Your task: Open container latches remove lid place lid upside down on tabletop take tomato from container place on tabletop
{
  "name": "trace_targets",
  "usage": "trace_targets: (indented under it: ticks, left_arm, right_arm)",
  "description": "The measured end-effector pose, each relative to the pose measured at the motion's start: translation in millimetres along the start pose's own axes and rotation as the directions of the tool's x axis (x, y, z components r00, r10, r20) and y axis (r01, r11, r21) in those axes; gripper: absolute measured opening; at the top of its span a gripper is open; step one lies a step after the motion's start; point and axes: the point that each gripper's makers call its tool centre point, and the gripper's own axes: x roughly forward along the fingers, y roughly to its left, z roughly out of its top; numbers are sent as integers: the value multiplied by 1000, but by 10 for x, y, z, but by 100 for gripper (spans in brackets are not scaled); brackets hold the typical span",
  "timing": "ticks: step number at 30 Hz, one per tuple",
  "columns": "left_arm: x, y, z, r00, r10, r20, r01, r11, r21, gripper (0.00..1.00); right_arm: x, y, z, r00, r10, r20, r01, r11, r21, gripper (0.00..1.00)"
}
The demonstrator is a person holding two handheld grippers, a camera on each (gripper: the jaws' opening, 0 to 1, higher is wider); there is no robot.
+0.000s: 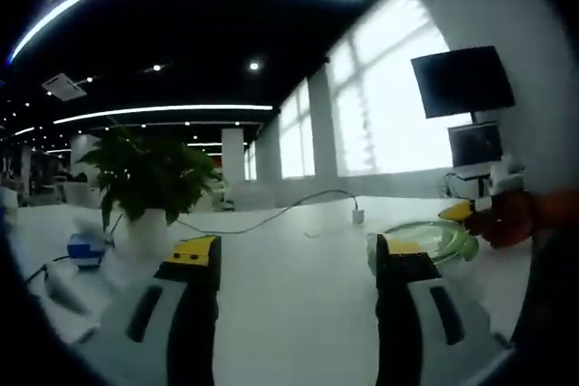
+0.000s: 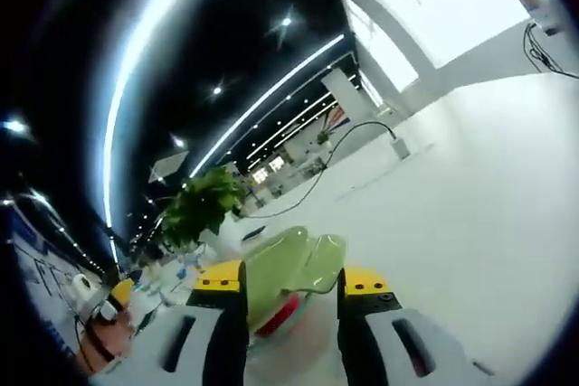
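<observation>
In the left gripper view a clear container with a green lid [image 1: 425, 240] lies on the white tabletop [image 1: 289, 296] at the right. My right gripper [image 1: 470, 210] reaches its far edge, with a hand [image 1: 511, 219] behind it. My left gripper [image 1: 297, 250] stands open over bare table, left of the container, with nothing between its jaws. In the right gripper view my right gripper [image 2: 291, 279] has the green lid flap [image 2: 294, 264] filling the gap between its jaws. Something red, the tomato [image 2: 279, 315], shows under the flap.
A potted plant [image 1: 149, 178] in a white pot stands at the back left, with a blue object [image 1: 86, 249] beside it. A white cable with a plug [image 1: 357, 216] crosses the middle. A dark monitor [image 1: 461, 81] stands at the back right. The plant [image 2: 201, 205] also appears beyond the lid.
</observation>
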Motion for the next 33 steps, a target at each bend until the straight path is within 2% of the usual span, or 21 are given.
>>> trace_targets:
  ticks: [4, 8, 11, 16, 21, 23, 25, 27, 33]
  left_arm:
    - [-23, -116, -53, 998, -68, -16, 68, 998, -9, 64]
    - [-50, -143, -87, 996, -86, -31, 86, 996, -1, 64]
    - [-70, -135, -100, 995, -88, -37, 89, 996, 0, 64]
    - [-85, -121, -112, 995, -88, -41, 89, 996, 3, 64]
    - [-94, -88, -123, 996, -83, -39, 83, 997, 0, 64]
    - [-103, -93, -133, 995, -87, -42, 87, 996, 2, 64]
    - [-117, -107, -152, 994, -97, -48, 98, 995, 10, 64]
    - [-133, -105, -171, 993, -103, -53, 104, 995, 10, 64]
    - [-174, -60, -192, 993, -101, -52, 101, 995, 0, 64]
  right_arm:
    - [63, -19, -8, 1000, -11, -4, 11, 1000, -14, 33]
    - [87, -50, -10, 999, -37, 4, 37, 999, -15, 31]
    - [74, -86, 94, 996, -72, 47, 74, 997, -37, 21]
    - [78, -49, 191, 996, -83, 45, 86, 994, -65, 13]
    - [88, -44, 287, 992, -108, 59, 107, 994, 16, 6]
    - [104, -32, 316, 992, -112, 64, 111, 994, 22, 4]
    - [134, 12, 359, 990, -117, 73, 118, 993, -5, 3]
    - [154, 61, 403, 990, -116, 74, 117, 993, 2, 2]
    - [242, 344, 619, 993, -67, 100, 67, 998, 5, 1]
